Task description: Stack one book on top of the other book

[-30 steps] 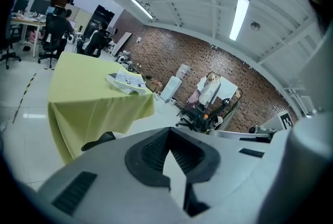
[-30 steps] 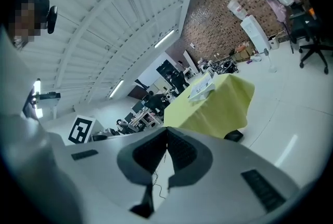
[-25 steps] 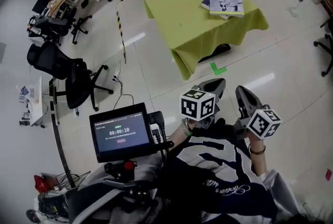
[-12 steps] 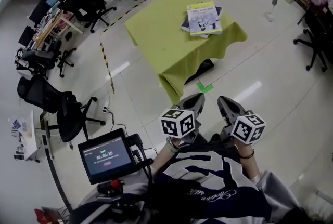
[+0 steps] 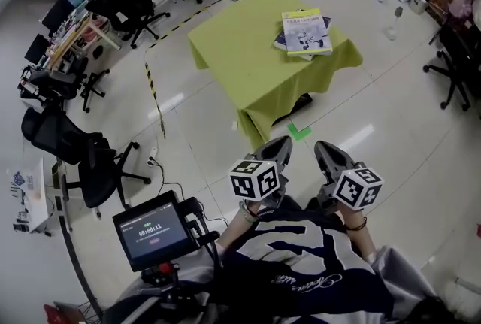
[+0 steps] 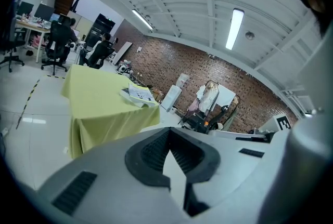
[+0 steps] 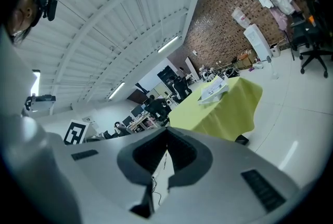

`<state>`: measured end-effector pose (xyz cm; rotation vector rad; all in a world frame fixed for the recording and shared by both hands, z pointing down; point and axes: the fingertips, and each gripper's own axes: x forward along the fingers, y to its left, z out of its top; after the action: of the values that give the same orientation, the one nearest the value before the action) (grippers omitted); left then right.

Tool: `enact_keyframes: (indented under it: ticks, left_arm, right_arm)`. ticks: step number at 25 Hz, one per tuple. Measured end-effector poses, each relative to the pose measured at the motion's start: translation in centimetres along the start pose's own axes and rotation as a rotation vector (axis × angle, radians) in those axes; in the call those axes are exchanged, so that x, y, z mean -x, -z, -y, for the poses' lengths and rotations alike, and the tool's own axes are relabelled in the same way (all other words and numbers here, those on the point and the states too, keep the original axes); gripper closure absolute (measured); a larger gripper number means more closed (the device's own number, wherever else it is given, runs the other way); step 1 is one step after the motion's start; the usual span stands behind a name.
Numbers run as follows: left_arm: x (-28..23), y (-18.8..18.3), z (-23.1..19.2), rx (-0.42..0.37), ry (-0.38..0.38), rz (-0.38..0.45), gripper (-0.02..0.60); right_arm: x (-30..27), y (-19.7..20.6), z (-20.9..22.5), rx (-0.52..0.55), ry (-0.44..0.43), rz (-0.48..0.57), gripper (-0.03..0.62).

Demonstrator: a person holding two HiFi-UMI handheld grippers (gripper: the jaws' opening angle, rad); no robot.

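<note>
Head view: counter point(image 5: 248, 52) w/ yellow-green cloth, far up-frame. On it, toward its right end, top book point(image 5: 307, 22), pale cover, lies on a darker lower book point(image 5: 279, 41); edges not squared, the lower one peeks out at left and at near side. Left gripper point(image 5: 282, 142) and right gripper point(image 5: 323, 146) are held close to the person's chest, side by side, over bare floor point(image 5: 391, 104), well apart from the counter; a green tape mark point(image 5: 299, 132) sits between them and it. Small screen point(image 5: 150, 228) at lower left. Left gripper view: jaws fully together, nothing between them; counter and book pile seen far off, upper left. Right gripper view: jaws likewise closed and empty; pile seen far off, upper right. Judgement: stack looks done, one book on the other, nothing held. Left to do, if anything: tidy the overlap. Count: books 2 (poss. a third edge under, can't tell), counter 1, grippers 2.
</note>
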<state>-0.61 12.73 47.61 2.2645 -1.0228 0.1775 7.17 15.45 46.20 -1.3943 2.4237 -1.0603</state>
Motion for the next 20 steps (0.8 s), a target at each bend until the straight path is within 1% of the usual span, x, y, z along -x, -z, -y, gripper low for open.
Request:
enact_keyframes:
  ticks: [5,9,14,20]
  left_arm:
    - [1.0,-0.1,-1.0,0.020,0.005,0.003,0.577]
    - [0.0,0.2,-1.1,0.030,0.008,0.017,0.577]
    - [1.3,-1.0,-1.8,0.037,0.019,0.025,0.577]
    - [1.0,-1.7,-1.7,0.032,0.028,0.024,0.577]
  right_arm:
    - [-0.6,0.3,-1.4,0.031,-0.002,-0.017,0.602]
    - [-0.4,0.1,-0.6,0.050,-0.008,-0.015,0.602]
    - [-1.4,0.1,-2.9,0.067,-0.003,-0.018,0.602]
    - [-1.8,-0.3,-3.0,0.072,0.000,-0.023,0.602]
